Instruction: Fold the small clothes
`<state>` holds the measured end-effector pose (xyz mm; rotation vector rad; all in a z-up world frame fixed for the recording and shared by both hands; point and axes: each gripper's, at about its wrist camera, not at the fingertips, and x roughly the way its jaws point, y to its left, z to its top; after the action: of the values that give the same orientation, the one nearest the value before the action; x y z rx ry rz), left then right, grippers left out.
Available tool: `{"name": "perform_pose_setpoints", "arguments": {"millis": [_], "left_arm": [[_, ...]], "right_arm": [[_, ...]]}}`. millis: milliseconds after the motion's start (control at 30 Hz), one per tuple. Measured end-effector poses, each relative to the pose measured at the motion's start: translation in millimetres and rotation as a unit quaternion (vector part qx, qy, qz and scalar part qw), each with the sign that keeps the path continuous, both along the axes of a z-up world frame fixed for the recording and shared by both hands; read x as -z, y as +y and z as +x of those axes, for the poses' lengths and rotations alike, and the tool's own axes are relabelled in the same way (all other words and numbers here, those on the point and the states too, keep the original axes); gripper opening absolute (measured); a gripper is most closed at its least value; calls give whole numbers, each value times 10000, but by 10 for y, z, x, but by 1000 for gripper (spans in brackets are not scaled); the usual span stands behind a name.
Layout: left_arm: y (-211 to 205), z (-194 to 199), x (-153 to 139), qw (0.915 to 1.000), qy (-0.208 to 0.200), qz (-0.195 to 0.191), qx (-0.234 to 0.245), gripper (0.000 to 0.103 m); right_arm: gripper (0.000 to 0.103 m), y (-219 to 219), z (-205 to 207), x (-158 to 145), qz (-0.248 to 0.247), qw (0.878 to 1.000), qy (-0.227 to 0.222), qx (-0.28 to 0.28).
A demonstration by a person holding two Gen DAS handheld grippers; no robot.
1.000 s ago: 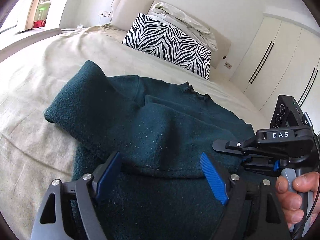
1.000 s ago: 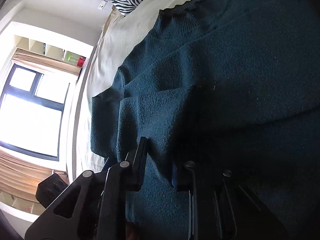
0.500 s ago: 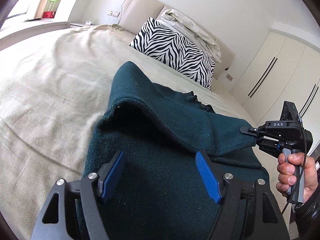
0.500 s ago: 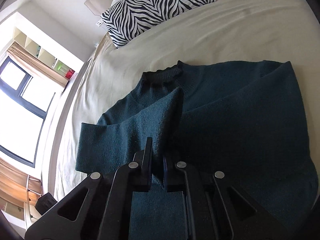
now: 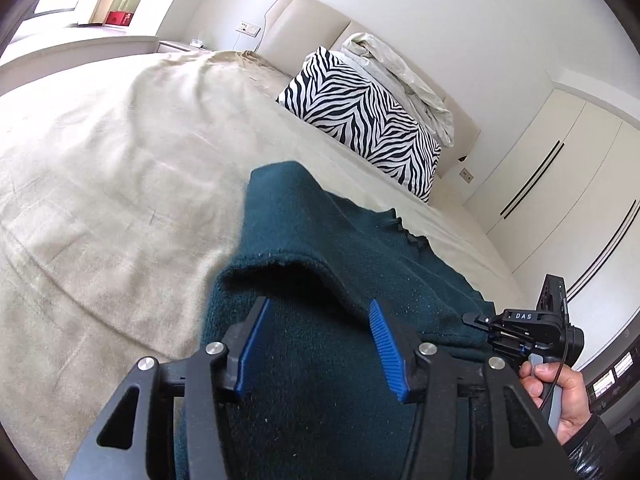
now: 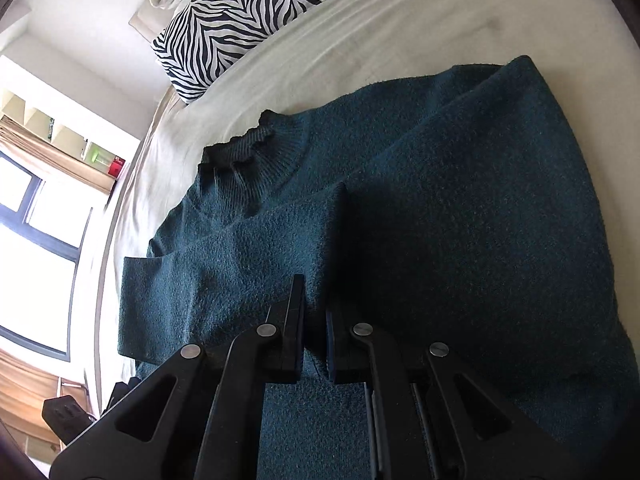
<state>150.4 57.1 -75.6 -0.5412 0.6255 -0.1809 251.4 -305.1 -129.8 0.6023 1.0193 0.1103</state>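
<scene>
Right wrist view — right gripper [image 6: 316, 320] clamped on teal sweater [image 6: 440, 208] fold over bed [image 6: 400, 28]; left gripper [image 5: 316, 344] jaws just been closing, still apart, sweater between.

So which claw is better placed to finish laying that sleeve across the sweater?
Right. The right claw is already shut on the sleeve, over the sweater. The left claw has been closing but grips nothing yet.

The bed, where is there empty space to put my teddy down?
The bed is bare between the green sweater and the window side, and between its collar and the zebra pillow. It is crowded near both grippers, where the sweater lies.
</scene>
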Motion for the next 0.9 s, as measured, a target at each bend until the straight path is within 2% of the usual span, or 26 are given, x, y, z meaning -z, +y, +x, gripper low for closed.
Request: {"name": "perform_pose_setpoints", "arguments": {"millis": [133,200,300,333,367,467,567,600,633,667,733,767,833,867,900], "left_arm": [[237,259,-194,9996,-127,-175,-199,53],[314,443,-229,9994,-58,-266,-201,47],[276,755,-274,9993,123,-334,83,45],[219,878,-267,9991,207,-302,233,42],[176,982,-248,9987,253,-290,328,35],[62,1324,-49,9958,658,-296,565,33],[70,1606,384,9894,1315,-248,569,31],[132,1616,512,9897,1309,-326,485,9],[215,1596,590,9903,1250,-475,375,5],[281,1587,628,9883,1246,-780,393,5],[330,1589,597,9869,1278,-890,415,4],[333,1585,548,9873,1263,-863,434,5],[361,1575,423,9891,1053,-936,435,29],[371,1586,366,9901,951,-947,412,47],[369,1615,324,9912,902,-888,391,54]], "right_arm": [[7,-51,-15,-131,-183,9997,-135,91],[7,-73,6,-110,-179,9998,-52,-4],[7,-109,12,-45,-168,9998,1,-102],[7,-149,-9,-25,-64,10000,-19,-57],[7,-185,-14,-4,32,10000,-41,10],[7,-228,-15,17,71,9999,-108,83],[7,-259,4,43,118,9999,-107,29],[8,-274,7,57,170,9998,-106,0],[8,-290,5,72,218,9997,-101,-35],[8,-309,4,86,277,9996,-83,-55],[9,-353,-17,86,354,9994,-43,1],[9,-368,-42,58,286,9996,-22,79],[10,-398,-144,-49,63,9995,-89,309],[10,-416,-198,-111,4,9989,-191,419],[10,-434,-244,-173,18,9983,-302,505]]}}
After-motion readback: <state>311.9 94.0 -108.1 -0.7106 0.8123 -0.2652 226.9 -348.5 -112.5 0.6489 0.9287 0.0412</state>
